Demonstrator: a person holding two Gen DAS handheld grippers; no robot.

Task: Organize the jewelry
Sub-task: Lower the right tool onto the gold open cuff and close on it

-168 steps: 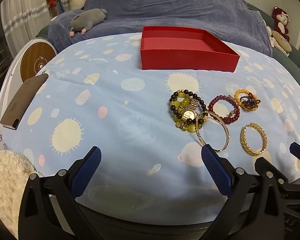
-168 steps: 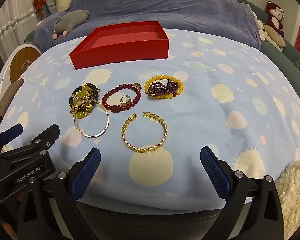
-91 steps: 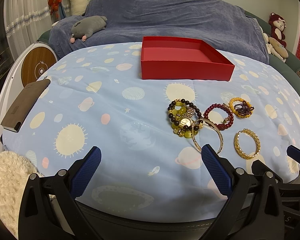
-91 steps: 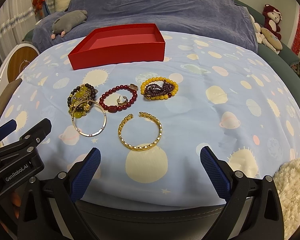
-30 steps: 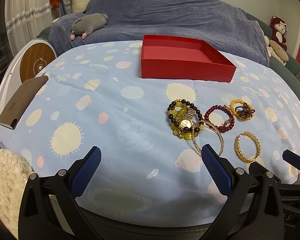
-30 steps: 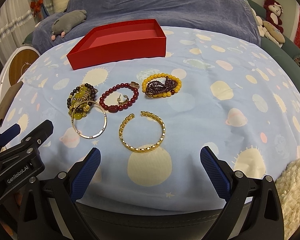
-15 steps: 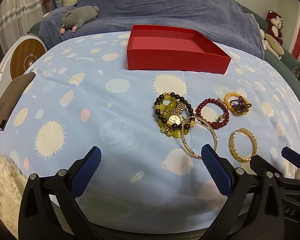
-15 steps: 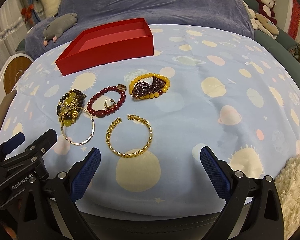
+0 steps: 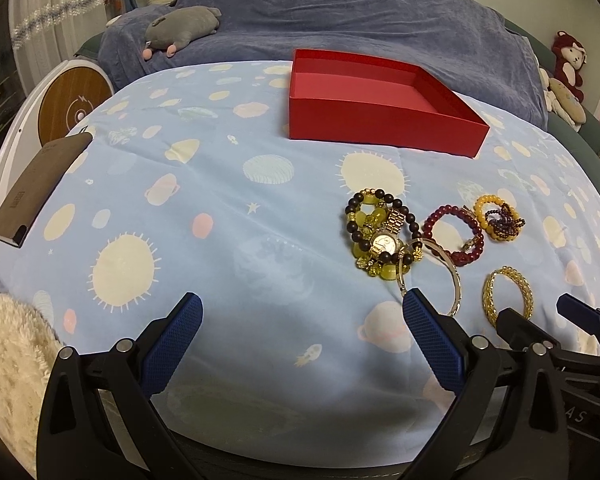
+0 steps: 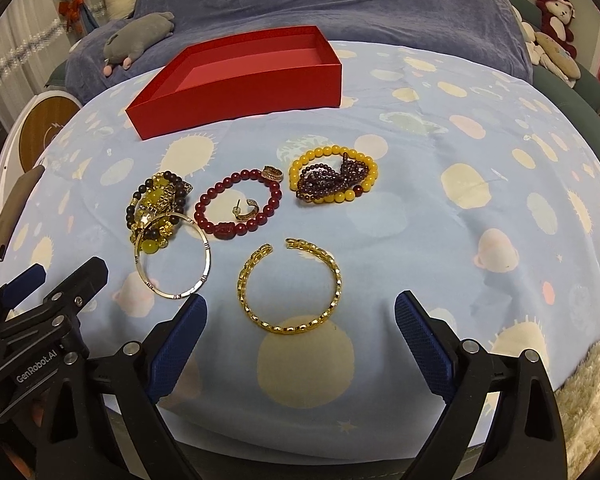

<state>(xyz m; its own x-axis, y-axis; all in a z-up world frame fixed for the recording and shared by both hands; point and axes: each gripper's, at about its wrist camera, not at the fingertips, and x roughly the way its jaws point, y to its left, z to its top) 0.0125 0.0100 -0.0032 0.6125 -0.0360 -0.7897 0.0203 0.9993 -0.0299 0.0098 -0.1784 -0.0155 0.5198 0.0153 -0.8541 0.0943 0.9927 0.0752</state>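
Jewelry lies in a loose cluster on a counter under a pale blue cloth printed with suns and planets. Beyond it stands an open red box, apart from every piece. A gold chain cuff lies nearest the right gripper, whose blue fingers are spread wide and closing slightly, with nothing pressed between them. Left of the cuff is a thin gold bangle, overlapping a heap of a watch and dark and yellow beads. A red bead bracelet rings what may be a small earring. A yellow bead bracelet holds a purple strand. The left gripper hangs wide open over bare cloth, holding nothing.
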